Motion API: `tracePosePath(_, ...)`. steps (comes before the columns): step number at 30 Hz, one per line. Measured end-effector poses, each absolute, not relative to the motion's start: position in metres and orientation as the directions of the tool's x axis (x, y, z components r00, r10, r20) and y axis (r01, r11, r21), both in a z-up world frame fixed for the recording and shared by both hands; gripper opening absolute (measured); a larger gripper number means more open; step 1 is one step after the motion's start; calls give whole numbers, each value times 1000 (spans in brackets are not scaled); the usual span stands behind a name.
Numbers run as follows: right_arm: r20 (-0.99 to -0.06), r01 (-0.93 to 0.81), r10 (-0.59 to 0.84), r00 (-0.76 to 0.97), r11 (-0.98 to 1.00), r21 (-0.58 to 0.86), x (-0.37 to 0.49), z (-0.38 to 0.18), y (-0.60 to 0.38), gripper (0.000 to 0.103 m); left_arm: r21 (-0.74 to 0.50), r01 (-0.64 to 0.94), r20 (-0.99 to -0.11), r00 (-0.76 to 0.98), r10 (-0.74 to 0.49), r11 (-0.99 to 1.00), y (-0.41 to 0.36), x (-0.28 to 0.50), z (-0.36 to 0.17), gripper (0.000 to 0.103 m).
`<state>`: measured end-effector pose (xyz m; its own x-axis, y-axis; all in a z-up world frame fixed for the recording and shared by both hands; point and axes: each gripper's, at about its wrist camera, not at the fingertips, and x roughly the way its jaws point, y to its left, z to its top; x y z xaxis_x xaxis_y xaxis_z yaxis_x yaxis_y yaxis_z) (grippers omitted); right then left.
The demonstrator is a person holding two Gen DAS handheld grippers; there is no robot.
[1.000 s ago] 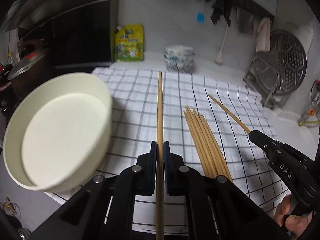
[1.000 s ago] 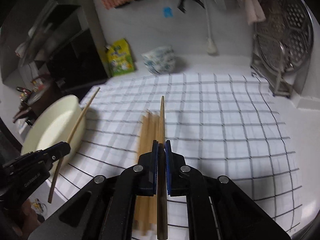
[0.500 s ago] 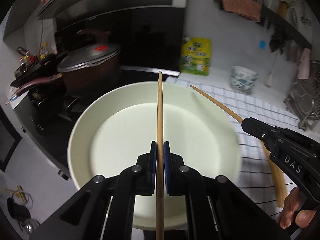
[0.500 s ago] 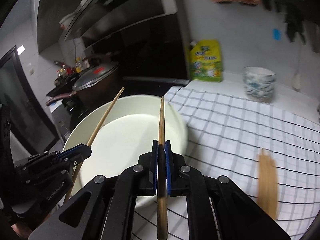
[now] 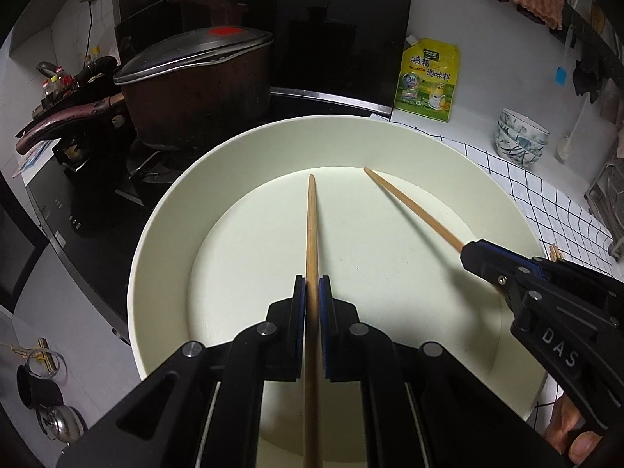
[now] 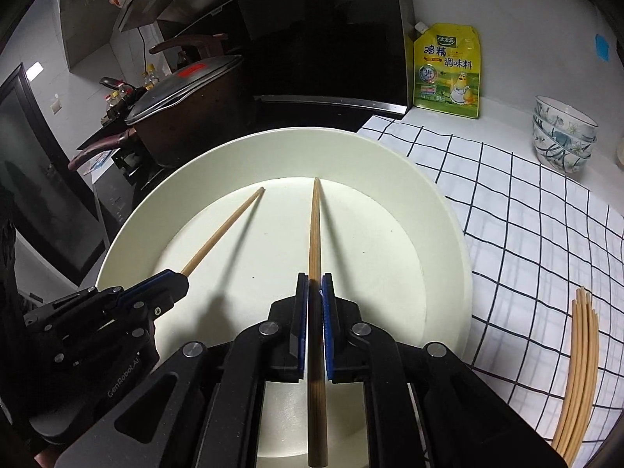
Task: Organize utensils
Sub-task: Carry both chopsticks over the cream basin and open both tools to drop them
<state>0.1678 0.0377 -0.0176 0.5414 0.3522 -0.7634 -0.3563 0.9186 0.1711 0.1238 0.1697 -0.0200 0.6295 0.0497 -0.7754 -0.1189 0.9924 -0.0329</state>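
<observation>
A large cream round tray (image 5: 171, 210) (image 6: 436, 202) sits at the left edge of the checked cloth. My left gripper (image 5: 311, 288) is shut on a wooden chopstick (image 5: 311, 226), which points into the tray. My right gripper (image 6: 314, 284) is shut on another chopstick (image 6: 314, 226), also pointing into the tray. Each gripper shows in the other's view: the right one (image 5: 474, 255) with its chopstick (image 5: 413, 204), the left one (image 6: 177, 282) with its chopstick (image 6: 224, 230). Both tips hover close above the tray floor. Several more chopsticks (image 6: 579, 370) lie on the cloth to the right.
A lidded brown pot (image 5: 195, 74) stands on the black stove behind the tray. A yellow seasoning pouch (image 6: 448, 74) leans on the wall. Stacked patterned bowls (image 6: 563, 132) stand at the back right. The white cloth with black grid (image 6: 526, 202) covers the counter.
Both grippers have swung left from the cloth to over the tray, each still holding its chopstick, and have come lower and closer to the tray floor.
</observation>
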Motion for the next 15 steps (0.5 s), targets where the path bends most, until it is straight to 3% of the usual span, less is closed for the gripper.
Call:
tracePosePath(1,-758,-354,343,555,922,159,166,-15,37,29,-33,-128,-775,630,55,991,171,123,-20,22)
tracePosePath(2,-752,-352,338,567,924,150,165,-13,35,34,-33,-136,-771,634,61,990,172,122,-19,39)
tracePosePath(4,-745,-346,332,578,927,144,162,-10,32,34,-35,-156,-750,657,77,987,177,116,-15,66)
tracePosePath(12,-734,-337,333,591,929,151,145,-6,22,34,-39,-199,-719,686,111,979,183,94,-4,67)
tracePosePath(15,-730,-333,335,596,930,154,137,-4,18,34,-47,-208,-715,690,112,977,182,86,-3,72)
